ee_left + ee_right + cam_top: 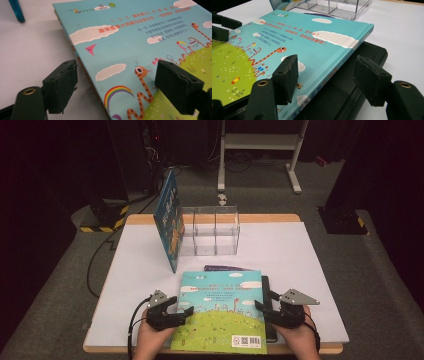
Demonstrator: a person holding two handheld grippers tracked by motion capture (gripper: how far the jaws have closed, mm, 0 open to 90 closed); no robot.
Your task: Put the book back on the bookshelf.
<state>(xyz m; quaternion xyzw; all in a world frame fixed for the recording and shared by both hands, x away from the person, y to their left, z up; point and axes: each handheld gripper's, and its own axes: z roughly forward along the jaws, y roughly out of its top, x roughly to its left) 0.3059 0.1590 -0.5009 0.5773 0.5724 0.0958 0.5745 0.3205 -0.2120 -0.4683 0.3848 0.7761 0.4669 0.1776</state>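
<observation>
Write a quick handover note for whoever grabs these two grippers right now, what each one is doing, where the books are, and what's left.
Left gripper: jaws open, straddling the left edge of the top picture book, no grip.
Right gripper: jaws open around the book's spine edge, pads not pressing.
The book lies flat on a small stack near the table's front edge, with a black tray under it.
A blue book stands leaning against the left side of the clear organizer, probably already placed.
Left: likely grip the top book, lift it, stand it by the organizer.
</observation>
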